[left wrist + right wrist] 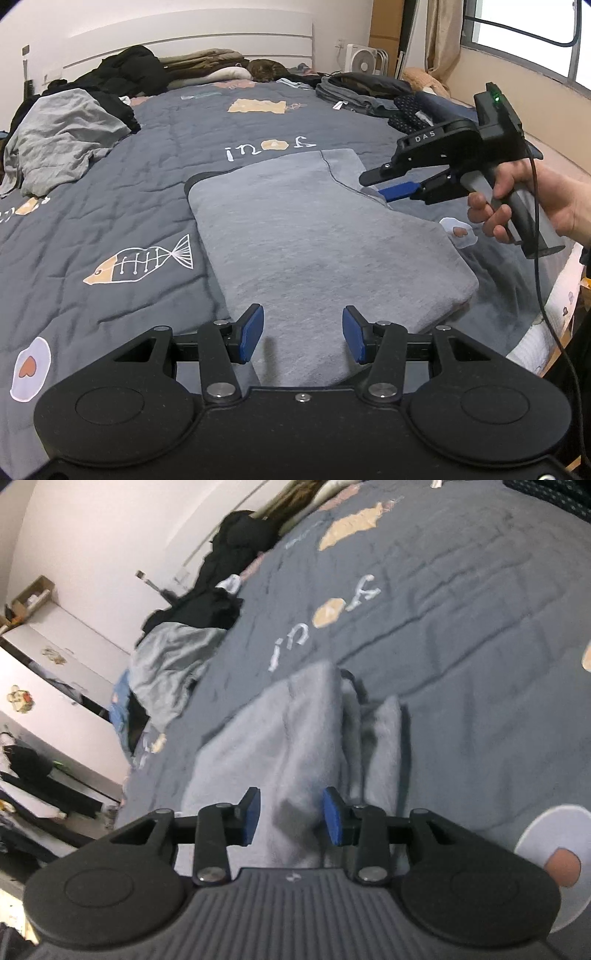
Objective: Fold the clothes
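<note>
Grey folded garment [314, 236], a soft fleecy fabric, lies flat in the middle of the bed on a slate-blue quilted cover [110, 192] printed with a fish skeleton [142, 260], fried eggs and white lettering. Along the bed's left edge sits a crumpled grey shirt [62, 136] against a heap of black clothes [122, 74]; at the far right corner lies a stack of folded dark clothes [362, 90]. A white slatted headboard [192, 40] closes the far end, with a small white fan [364, 59] and a window to the right. The left gripper [303, 334] hovers over the garment's near end, its blue-padded jaws apart with nothing pinched. Only the left wrist view shows the right gripper [388, 184] from outside, held by a hand [524, 206] over the garment's right edge, a black cable trailing down. Its own blurred view shows the right gripper's jaws parted above the bunched, wrinkled fabric, pads off the cloth, plus white cabinets [55, 657] beyond the bed's left edge.
</note>
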